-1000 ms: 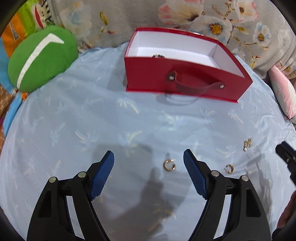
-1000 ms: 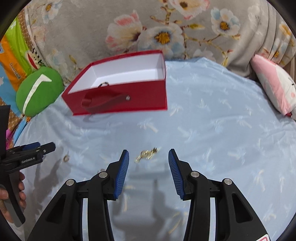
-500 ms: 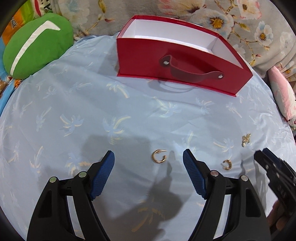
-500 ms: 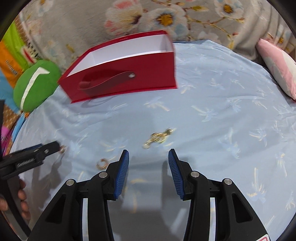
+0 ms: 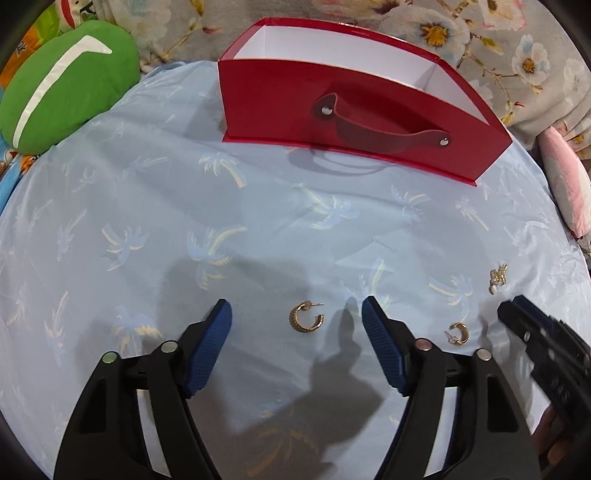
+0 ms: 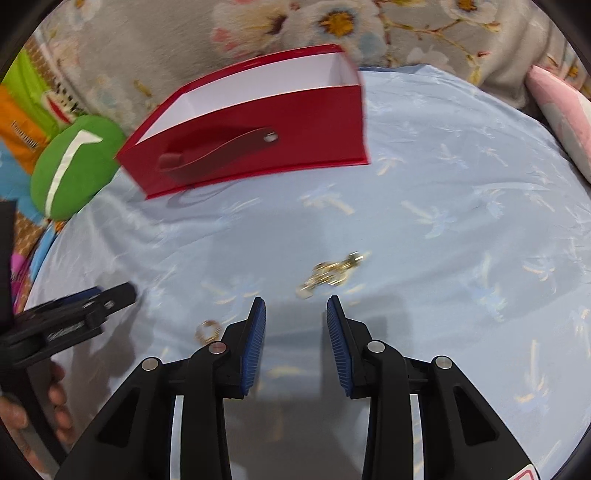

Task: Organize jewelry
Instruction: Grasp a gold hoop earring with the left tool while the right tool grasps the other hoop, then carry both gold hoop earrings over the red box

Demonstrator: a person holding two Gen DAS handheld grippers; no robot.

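A gold hoop earring (image 5: 306, 318) lies on the light blue cloth between the fingers of my open left gripper (image 5: 296, 314), which hangs low over it. A second gold hoop (image 5: 459, 333) lies just right of it and also shows in the right wrist view (image 6: 207, 329). A gold dangling earring with a pearl (image 6: 330, 275) lies just ahead of my open, empty right gripper (image 6: 296, 308); it also shows in the left wrist view (image 5: 497, 277). The open red box (image 5: 354, 122) with a strap handle stands at the back; its inside is mostly hidden.
A green cushion (image 5: 66, 81) lies at the back left. A pink pillow (image 6: 561, 110) lies at the right edge. A floral blanket (image 6: 258, 33) runs behind the red box (image 6: 258, 136). The right gripper's tip (image 5: 535, 332) shows at the left wrist view's right side.
Both grippers have dropped lower and closer to the cloth. The hoop now sits between the left fingers, and the dangling earring is nearer the right fingertips. Both stay open.
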